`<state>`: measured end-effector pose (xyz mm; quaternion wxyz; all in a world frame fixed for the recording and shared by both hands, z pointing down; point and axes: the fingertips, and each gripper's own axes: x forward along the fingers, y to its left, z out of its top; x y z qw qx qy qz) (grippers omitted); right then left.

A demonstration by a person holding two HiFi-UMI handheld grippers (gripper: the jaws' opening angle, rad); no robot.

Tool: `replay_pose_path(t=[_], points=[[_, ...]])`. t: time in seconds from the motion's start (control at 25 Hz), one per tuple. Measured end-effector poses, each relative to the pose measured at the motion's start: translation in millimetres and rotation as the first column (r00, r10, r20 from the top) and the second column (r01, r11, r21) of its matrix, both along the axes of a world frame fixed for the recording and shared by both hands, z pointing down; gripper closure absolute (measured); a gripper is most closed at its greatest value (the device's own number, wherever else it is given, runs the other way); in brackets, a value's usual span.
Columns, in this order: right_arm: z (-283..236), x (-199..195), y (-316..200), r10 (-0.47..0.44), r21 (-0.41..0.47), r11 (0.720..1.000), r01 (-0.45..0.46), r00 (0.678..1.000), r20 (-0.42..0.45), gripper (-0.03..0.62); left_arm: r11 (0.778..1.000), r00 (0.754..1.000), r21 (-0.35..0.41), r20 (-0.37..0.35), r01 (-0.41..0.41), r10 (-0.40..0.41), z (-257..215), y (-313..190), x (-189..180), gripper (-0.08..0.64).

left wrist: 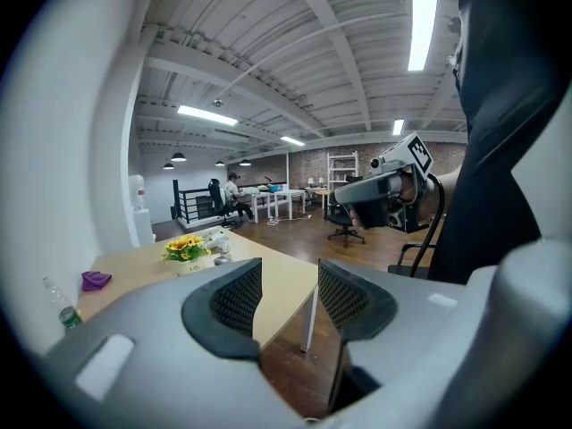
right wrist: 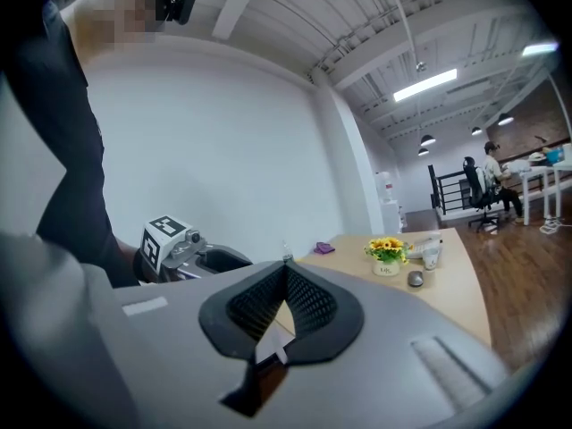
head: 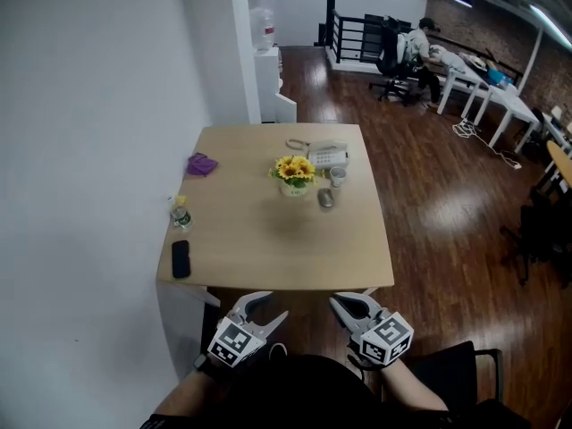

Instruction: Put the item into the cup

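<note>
A small pale cup stands on the light wooden table, right of a pot of yellow flowers. A grey oval mouse lies just in front of the cup. Both show far off in the right gripper view, the cup and the mouse. My left gripper is held low near my body, short of the table's near edge, its jaws apart and empty. My right gripper hangs beside it, its pads touching with nothing between them.
A black phone, a small bottle and a purple cloth lie along the table's left side by the white wall. A desk telephone sits behind the cup. A black chair stands at my right. A person sits far off.
</note>
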<state>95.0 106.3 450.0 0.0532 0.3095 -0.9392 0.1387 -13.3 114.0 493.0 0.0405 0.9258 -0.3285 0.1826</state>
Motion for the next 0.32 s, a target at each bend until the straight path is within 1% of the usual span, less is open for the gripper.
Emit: replay_pose_path(t=[0.16,0.32], points=[[-5.0,-2.1,1.9,0.009,0.014,1.0,-0.009,1.0,-0.009,0.584,1.0,1.0,0.013,-0.017,0.007,-0.006,-2.7,-3.4,-4.8,0.368],[-9.2,-3.0,7.8,0.012,0.025,1.0,-0.012,1.0,-0.014,0.584,1.0,1.0,0.01,-0.024,0.007,-0.006,-4.6,0.6,-7.1,0.368]])
